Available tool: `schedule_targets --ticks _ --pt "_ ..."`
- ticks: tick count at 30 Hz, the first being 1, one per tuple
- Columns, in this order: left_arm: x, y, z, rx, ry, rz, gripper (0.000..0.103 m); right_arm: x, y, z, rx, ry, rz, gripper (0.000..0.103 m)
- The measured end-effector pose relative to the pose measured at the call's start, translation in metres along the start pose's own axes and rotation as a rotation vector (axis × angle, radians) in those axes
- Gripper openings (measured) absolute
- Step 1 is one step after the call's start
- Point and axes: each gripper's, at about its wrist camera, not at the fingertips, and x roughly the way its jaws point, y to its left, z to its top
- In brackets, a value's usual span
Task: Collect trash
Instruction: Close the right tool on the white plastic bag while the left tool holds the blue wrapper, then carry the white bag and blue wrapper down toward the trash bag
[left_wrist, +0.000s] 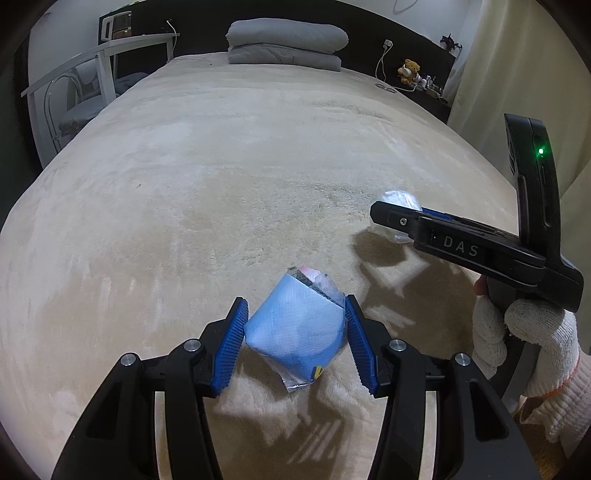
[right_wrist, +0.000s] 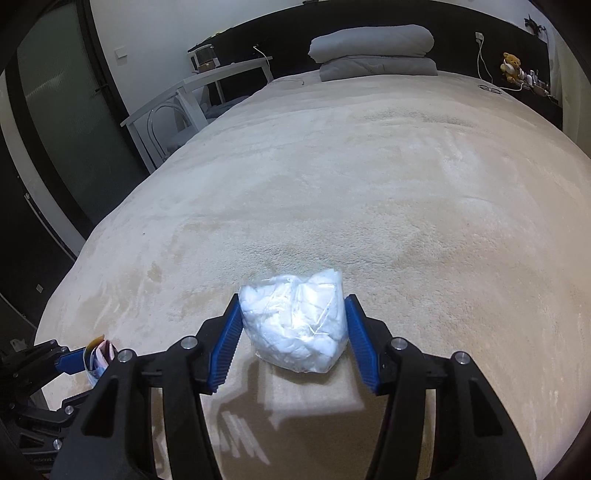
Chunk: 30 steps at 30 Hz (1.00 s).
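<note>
Your left tool (left_wrist: 295, 332) squeezed the blue wrapper bundle (left_wrist: 295, 328) from both sides, low over the bed (left_wrist: 221, 166). Your right tool (right_wrist: 293, 332) gripped the clear bag of white stuff (right_wrist: 295, 325) on the bed nearby.

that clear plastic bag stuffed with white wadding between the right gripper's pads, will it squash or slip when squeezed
The clear plastic bag of white wadding probably squashes easily: its filling looks soft and lumpy. The glossy, wrinkled film may slide against the right gripper, whose ribbed blue pads should help. It looks light for its bulk.
</note>
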Motion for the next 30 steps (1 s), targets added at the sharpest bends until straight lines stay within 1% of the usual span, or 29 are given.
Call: schedule_targets --ticks 6,8,11,15,21,24,30 --pt "-0.007 0.0 -0.004 -0.032 -0.012 -0.008 0.051 -0.022 -0.005 -0.007 0.029 -0.01 0.017 0.055" --pt "-0.009 -0.002 -0.006 -0.033 -0.017 -0.003 0.051 -0.03 -0.005 -0.01 0.027 -0.013 0.017 0.055" --pt "-0.013 -0.008 -0.009 -0.04 -0.025 -0.016 0.051 -0.04 -0.004 -0.015 0.017 -0.022 0.01 0.055" --pt "-0.026 -0.017 -0.012 -0.035 -0.057 -0.04 0.051 -0.059 -0.005 -0.026 0.012 -0.03 -0.002 0.055" --pt "-0.044 -0.033 -0.02 -0.005 -0.102 -0.052 0.051 -0.095 -0.007 -0.044 0.014 -0.061 -0.02 0.055" --pt "-0.05 -0.039 -0.027 0.004 -0.117 -0.06 0.051 -0.111 -0.009 -0.056 0.026 -0.069 -0.021 0.055" --pt "-0.062 -0.046 -0.045 0.013 -0.15 -0.078 0.051 -0.145 -0.002 -0.079 0.007 -0.094 -0.016 0.055"
